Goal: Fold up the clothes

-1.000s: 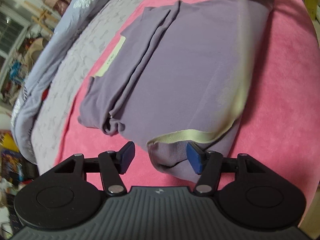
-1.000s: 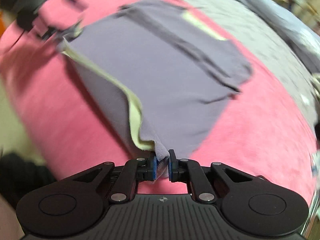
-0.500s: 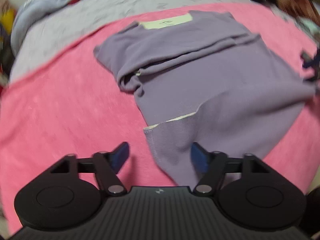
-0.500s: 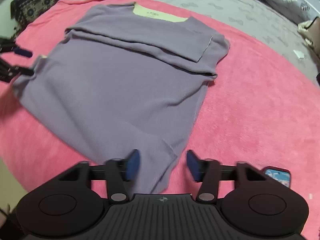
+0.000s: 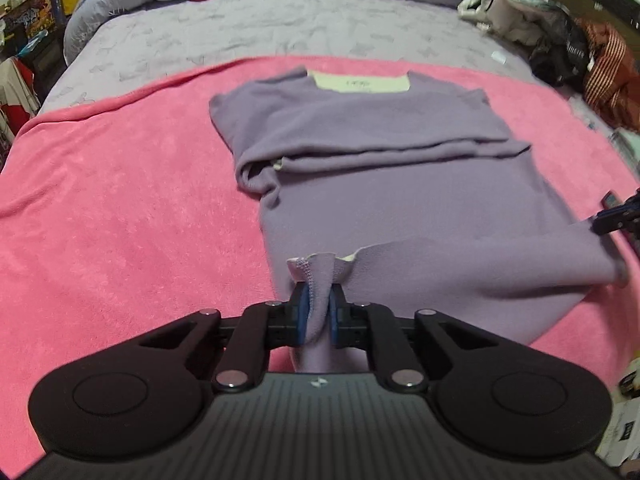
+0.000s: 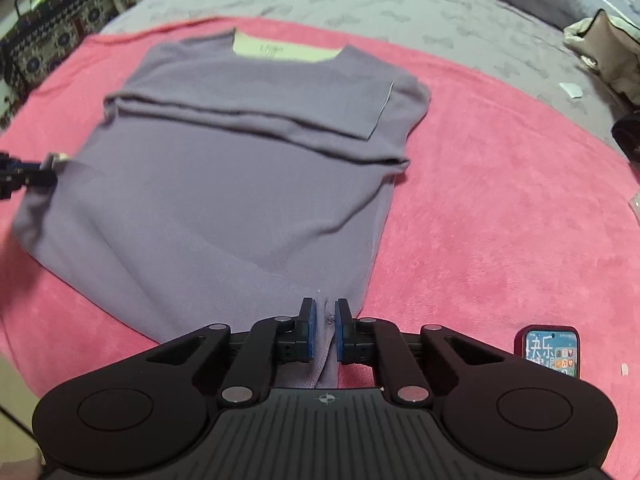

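A purple shirt (image 5: 380, 184) with a pale yellow lining lies on a pink blanket (image 5: 120, 200), neckline at the far end and sleeves folded across its chest. My left gripper (image 5: 318, 300) is closing its jaws on the near left hem corner, and the blue pads press a bunched fold of fabric. In the right wrist view the shirt (image 6: 240, 184) spreads ahead, and my right gripper (image 6: 324, 320) is closing on the near right hem corner, with cloth pinched between the pads. Each gripper shows in the other's view, the right gripper (image 5: 616, 216) and the left gripper (image 6: 28, 172), both at the hem.
The pink blanket (image 6: 500, 200) covers a grey bedspread (image 5: 280, 32). A phone (image 6: 550, 350) with a lit screen lies on the blanket right of my right gripper. A pile of clothes (image 5: 560, 48) and a beige bag (image 6: 604, 52) sit at the far right of the bed.
The shirt was laid flat, both grippers opened, and both have now closed on the hem corners. Both views rolled, so the shirt now lies straight ahead.
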{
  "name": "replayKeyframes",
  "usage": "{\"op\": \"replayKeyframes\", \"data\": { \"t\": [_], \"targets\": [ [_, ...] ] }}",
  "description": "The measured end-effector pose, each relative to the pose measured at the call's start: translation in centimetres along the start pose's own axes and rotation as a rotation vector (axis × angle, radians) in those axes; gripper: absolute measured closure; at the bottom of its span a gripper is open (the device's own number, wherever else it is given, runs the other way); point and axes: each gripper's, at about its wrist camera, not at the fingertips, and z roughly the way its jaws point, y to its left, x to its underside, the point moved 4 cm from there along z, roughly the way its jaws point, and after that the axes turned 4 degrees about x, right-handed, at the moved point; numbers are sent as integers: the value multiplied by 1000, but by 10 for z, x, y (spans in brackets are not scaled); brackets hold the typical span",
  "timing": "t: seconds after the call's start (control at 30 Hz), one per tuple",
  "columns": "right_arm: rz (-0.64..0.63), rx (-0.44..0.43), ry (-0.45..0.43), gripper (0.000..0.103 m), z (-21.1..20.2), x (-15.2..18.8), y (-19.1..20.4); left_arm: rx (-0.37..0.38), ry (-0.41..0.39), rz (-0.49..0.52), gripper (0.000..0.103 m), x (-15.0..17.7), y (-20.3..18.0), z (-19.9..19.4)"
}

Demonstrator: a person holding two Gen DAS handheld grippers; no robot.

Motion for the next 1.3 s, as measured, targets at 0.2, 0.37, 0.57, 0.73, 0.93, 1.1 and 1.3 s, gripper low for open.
{"op": "replayKeyframes", "data": {
  "t": [0.2,0.37,0.57,0.73,0.93,1.1,1.3],
  "targets": [
    [-38,-19,44,74,1,0,1,4,44,-20,92,3,7,3],
    [-43,-27,103,61,26,-4,10,-1,98,-21,88,5,9,27],
    [-52,-15,79,95,18,-7,21,-17,69,-4,98,2,2,23],
    [20,17,-1,96,-9,-24,11,-24,19,-43,98,-9,4,3],
    [-21,79,-13,96,-7,-42,2,-61,24,-72,98,-14,17,2],
    [-56,83,10,96,4,-43,7,-66,37,-77,98,-10,20,7],
    [-58,87,159,56,39,-30,9,-71,92,-95,98,4,22,23]
  ]
}}
